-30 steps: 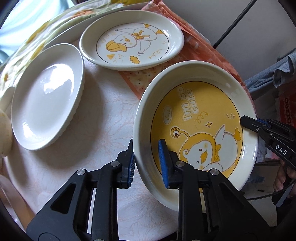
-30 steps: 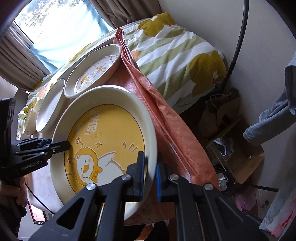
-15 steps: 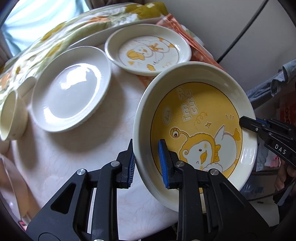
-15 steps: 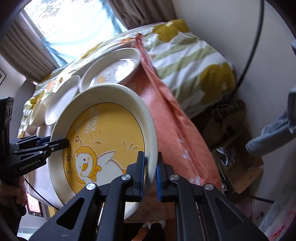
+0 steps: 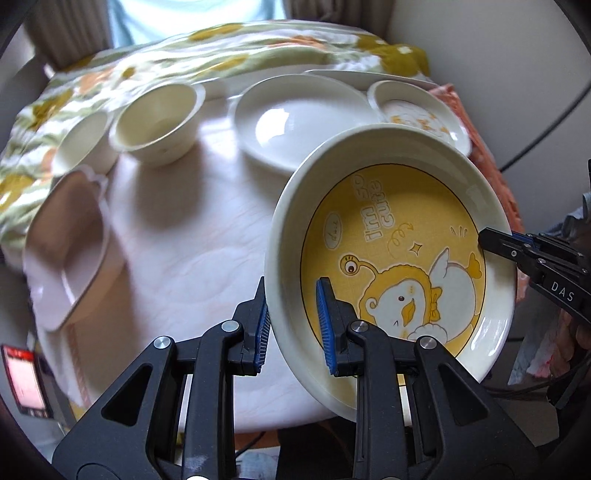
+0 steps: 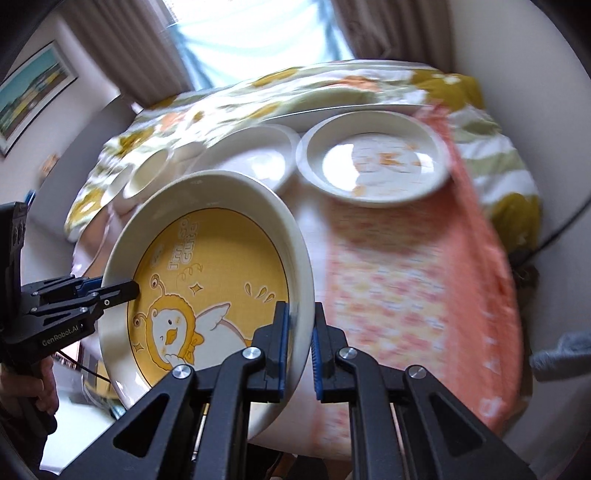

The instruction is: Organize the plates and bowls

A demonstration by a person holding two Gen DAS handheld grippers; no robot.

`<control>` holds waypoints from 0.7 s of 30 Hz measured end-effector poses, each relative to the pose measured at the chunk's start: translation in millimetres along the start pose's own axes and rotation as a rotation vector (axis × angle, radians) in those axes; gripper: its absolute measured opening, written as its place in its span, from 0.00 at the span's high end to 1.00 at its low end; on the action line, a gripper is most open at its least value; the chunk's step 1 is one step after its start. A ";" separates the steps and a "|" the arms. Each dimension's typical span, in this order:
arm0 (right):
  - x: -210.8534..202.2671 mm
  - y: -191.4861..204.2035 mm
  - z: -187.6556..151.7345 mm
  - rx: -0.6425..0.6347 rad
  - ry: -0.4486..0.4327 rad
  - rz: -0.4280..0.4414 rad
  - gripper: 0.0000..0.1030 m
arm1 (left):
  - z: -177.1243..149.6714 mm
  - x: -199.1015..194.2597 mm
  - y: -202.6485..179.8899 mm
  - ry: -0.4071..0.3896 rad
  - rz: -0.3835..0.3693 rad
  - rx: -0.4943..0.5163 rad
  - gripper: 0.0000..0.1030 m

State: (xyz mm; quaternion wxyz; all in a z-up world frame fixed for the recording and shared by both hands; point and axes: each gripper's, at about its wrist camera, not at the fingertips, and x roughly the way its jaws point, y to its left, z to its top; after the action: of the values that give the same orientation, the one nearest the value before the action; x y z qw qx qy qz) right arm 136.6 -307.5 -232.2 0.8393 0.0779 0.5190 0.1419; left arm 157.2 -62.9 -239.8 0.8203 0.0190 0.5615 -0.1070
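Gripping one yellow dish [image 5: 391, 236]; perhaps five others on table [image 5: 192, 236]

It was a home, likely a bedroom: curtains [image 6: 122, 48] framed a bright window [image 6: 251, 33], a framed picture [image 6: 29, 92] hung on the wall, and a floral blanket [image 5: 147, 62] lay along the table's far edge.

Left gripper [image 5: 292, 325] and right gripper [image 6: 298, 345], jaws clamped on opposite rims, pointing steeply down.

Both claws swung yellow bowl [image 5: 399, 258] leftward, bowls [image 5: 159, 122] now showing.
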 end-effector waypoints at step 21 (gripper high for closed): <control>107.0 125.4 20.4 -0.196 0.179 0.069 0.90 | -49.9 28.1 135.5 0.047 0.048 -0.228 0.80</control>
State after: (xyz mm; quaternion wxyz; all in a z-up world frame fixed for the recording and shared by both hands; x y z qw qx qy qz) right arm 180.1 -154.2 -278.9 0.7877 0.0003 0.5726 0.2271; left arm 147.9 72.6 -296.2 0.8061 -0.0586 0.5884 -0.0224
